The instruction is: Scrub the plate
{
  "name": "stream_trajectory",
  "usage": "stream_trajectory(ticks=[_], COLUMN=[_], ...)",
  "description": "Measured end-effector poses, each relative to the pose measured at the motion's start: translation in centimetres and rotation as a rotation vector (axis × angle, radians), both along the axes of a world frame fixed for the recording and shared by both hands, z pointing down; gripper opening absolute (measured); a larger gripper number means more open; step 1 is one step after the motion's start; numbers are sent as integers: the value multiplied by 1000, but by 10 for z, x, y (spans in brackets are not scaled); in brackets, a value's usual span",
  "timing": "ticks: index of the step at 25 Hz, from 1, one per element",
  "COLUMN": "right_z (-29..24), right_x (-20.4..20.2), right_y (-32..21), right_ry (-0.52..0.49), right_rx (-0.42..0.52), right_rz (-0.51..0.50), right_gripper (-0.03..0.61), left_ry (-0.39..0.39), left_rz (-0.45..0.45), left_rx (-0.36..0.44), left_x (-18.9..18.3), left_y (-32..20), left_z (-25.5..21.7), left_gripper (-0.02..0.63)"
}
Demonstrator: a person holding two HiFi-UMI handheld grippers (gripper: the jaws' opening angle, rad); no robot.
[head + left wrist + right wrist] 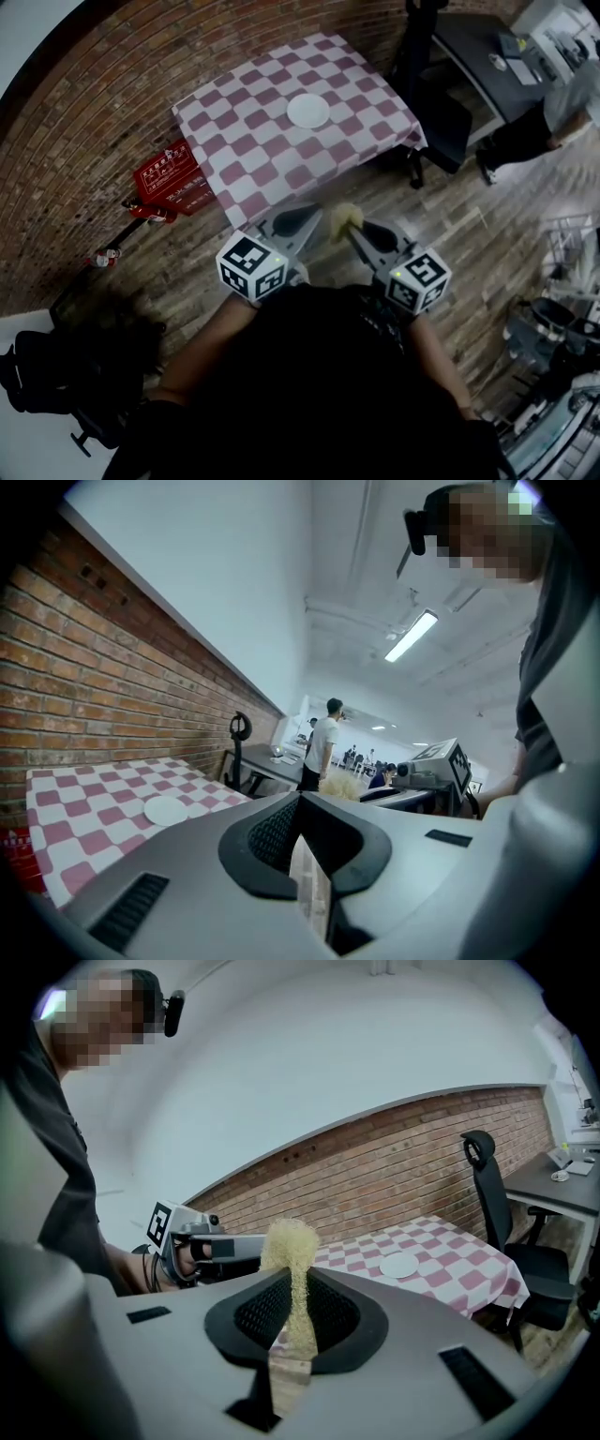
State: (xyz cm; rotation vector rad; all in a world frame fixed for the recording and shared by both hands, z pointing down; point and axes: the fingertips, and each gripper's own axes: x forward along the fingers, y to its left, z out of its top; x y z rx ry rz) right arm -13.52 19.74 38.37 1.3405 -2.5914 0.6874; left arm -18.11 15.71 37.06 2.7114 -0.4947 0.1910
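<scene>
Approach stage, I judge: person (309, 375) well back from table (253, 159), scrubbing not begun. Plate (307, 111) near table's middle, clear of every edge. Right gripper (356, 229) clamped on yellow sponge (345, 217); left gripper (302, 220) closed, empty. Next: reach near corner, bring sponge down on plate. Floor (187, 262) ahead open; red crate (171, 178) left, chair (441, 127) right.

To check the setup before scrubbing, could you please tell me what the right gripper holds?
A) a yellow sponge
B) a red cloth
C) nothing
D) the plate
A: in the right gripper view, the right gripper has its jaws pinched on the yellow sponge, while the plate lies on the table ahead.
</scene>
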Motion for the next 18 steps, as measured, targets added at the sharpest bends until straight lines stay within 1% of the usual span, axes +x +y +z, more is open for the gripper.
stream_trajectory(ticks=[3,6,9,14,18], right_z=[4,8,16,22,25], right_x=[-4,-3,-2,3,24], right_y=[-14,-28,-48,-96,-140], right_ry=[-4,-22,-43,-48,-49], right_rx=[-22,-27,-47,-54,-60], right_rz=[-1,-1,-18,-97,-163], right_gripper=[46,46,46,46,45], left_ry=[-5,-21,-38,-55,-62], left_rz=[-18,-46,-75,-148,-201], left_rx=[-10,-3,-4,-22,-39], left_x=[-7,-10,-12,-10,10], left_y=[-14,-28,-43,-84,-121], left_z=[5,9,11,19,23], left_gripper=[9,9,9,9,9])
